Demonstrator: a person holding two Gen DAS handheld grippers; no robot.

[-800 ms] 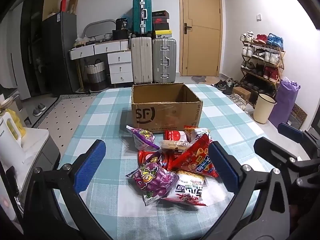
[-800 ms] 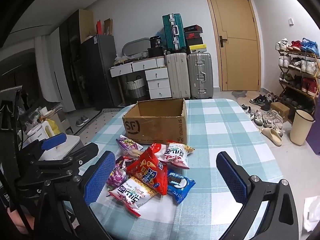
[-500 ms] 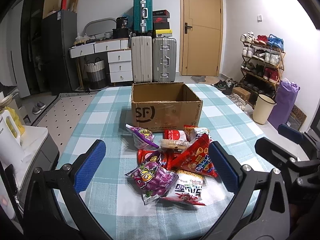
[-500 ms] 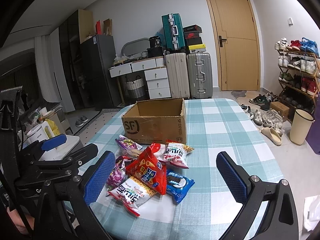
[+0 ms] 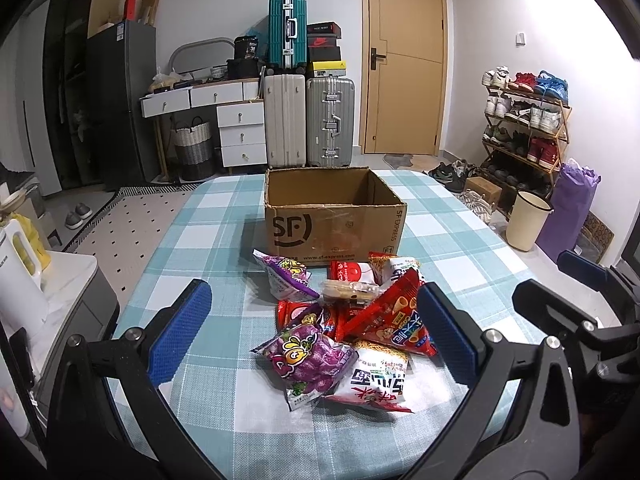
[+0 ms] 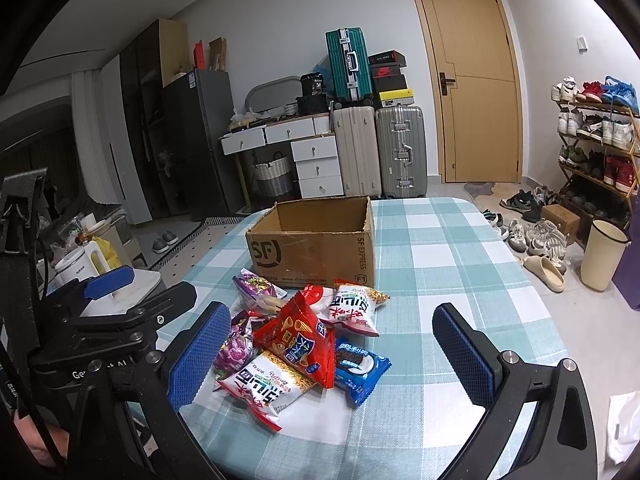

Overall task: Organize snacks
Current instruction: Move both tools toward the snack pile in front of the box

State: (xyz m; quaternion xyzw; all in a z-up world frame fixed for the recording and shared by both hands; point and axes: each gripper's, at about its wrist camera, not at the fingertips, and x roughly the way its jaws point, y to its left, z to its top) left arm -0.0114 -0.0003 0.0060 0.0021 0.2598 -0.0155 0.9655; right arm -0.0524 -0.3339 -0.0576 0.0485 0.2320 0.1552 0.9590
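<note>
Snacks (image 5: 344,328) lie heaped on the checked bench (image 5: 200,220) in the left wrist view, just in front of the cardboard box (image 5: 332,220), whose visible inside looks empty. The left gripper (image 5: 308,328) is released, jaws wide, hovering near the pile with nothing between its pads. Nothing has shifted since a moment ago, so sorting has not begun.

From the right wrist view, the right gripper (image 6: 332,356) is likewise spread open and empty, with the red chip bag (image 6: 300,336) and blue cookie pack (image 6: 360,372) nearest. Either could go into the box first.
</note>
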